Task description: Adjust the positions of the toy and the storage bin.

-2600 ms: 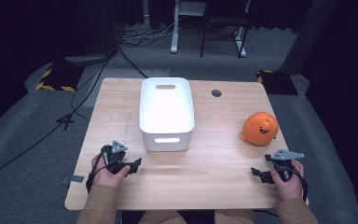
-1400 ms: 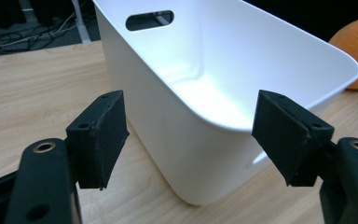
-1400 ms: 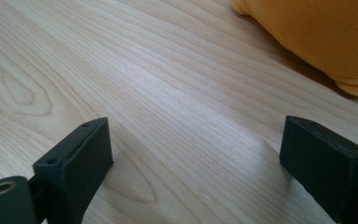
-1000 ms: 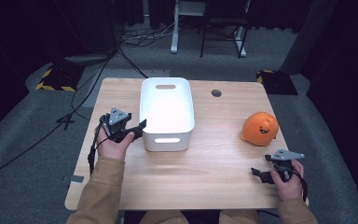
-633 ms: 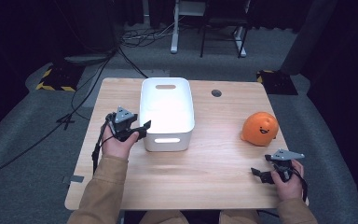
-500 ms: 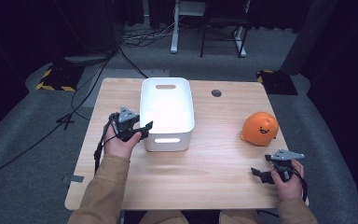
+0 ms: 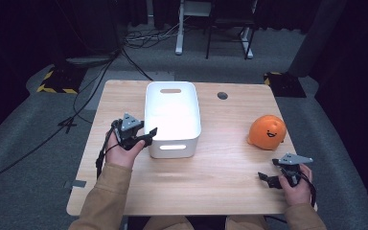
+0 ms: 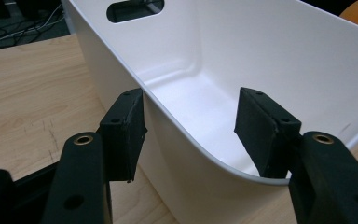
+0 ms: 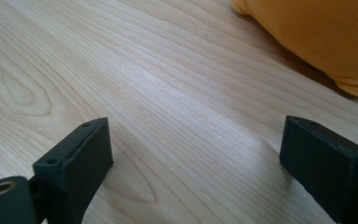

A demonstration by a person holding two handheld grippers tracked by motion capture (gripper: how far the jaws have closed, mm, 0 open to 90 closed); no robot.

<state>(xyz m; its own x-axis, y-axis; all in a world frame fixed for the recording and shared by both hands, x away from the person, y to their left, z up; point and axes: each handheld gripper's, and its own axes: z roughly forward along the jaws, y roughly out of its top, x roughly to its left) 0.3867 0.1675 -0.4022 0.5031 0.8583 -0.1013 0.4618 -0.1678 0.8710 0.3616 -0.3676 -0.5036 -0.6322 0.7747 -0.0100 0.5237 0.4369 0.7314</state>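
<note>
A white plastic bin [image 7: 172, 145] with handle slots stands empty at the middle of the wooden table [image 7: 220, 177]. My left gripper [image 7: 149, 135] is open at the bin's near left corner. In the left gripper view its jaws straddle the bin wall [image 8: 279, 56], one finger [image 8: 123, 126] outside and one inside, neither pressing on it. An orange plush toy with a smiling face [image 7: 267, 132] lies at the right. My right gripper [image 7: 267, 170] rests open near the front right edge, with bare wood between its jaws and the orange toy [image 9: 317, 32] just beyond them.
A round cable hole [image 7: 223, 95] sits in the tabletop behind the bin. Cables [image 7: 139, 38] and a desk leg [image 7: 178, 28] lie on the floor beyond the far edge. Bare wood [image 7: 220, 158] runs between the bin and the toy.
My left gripper has moved from the table's front left forward and right to the bin's near left corner, its jaws now over the wall. The right gripper has stayed put.
</note>
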